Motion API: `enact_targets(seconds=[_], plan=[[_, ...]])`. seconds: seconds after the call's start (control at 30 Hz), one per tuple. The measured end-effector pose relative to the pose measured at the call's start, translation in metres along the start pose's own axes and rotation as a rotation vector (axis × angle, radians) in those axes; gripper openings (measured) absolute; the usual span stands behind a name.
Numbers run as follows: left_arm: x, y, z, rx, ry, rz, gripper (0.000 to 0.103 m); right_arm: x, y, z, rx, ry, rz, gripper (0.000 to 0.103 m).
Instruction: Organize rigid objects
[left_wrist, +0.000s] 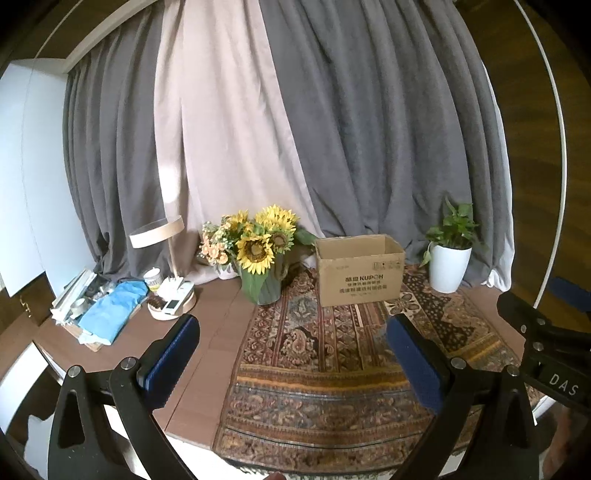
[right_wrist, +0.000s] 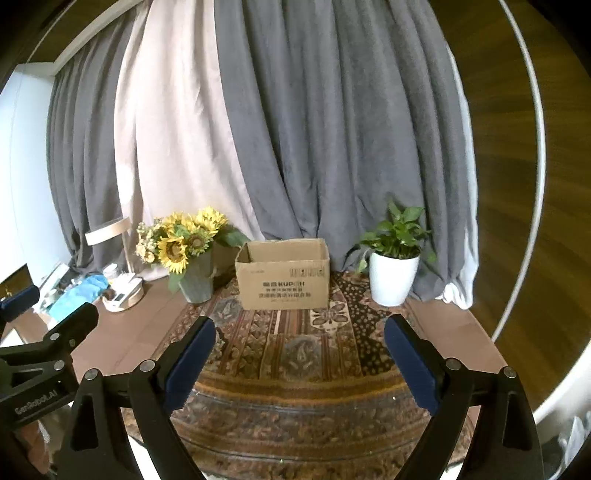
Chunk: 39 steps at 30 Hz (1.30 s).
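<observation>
An open cardboard box stands upright on a patterned rug at the back of the table; it also shows in the right wrist view. A lamp base tray at the left holds small items, seen too in the right wrist view. My left gripper is open and empty above the rug, well in front of the box. My right gripper is open and empty, also in front of the box.
A vase of sunflowers stands left of the box, a potted plant in a white pot right of it. A blue cloth and clutter lie at the far left. Curtains hang behind. The right gripper shows at the left view's right edge.
</observation>
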<state>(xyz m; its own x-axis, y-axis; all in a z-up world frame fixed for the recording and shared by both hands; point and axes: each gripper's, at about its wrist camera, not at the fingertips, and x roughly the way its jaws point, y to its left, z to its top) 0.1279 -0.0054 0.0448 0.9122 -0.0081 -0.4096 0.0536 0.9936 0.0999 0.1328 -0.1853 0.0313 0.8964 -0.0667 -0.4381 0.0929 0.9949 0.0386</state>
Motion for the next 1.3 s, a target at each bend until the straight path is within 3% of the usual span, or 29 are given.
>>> enact_targets(seconds=[0.43, 1.3], plan=[[-0.048, 0.002, -0.016, -0.004, -0.012, -0.015, 0.103, -0.056, 0.001, -0.017, -0.004, -0.013, -0.003, 0.095], [-0.080, -0.007, -0.023, -0.004, -0.033, -0.024, 0.103, -0.087, -0.006, -0.023, -0.006, -0.023, -0.005, 0.095]])
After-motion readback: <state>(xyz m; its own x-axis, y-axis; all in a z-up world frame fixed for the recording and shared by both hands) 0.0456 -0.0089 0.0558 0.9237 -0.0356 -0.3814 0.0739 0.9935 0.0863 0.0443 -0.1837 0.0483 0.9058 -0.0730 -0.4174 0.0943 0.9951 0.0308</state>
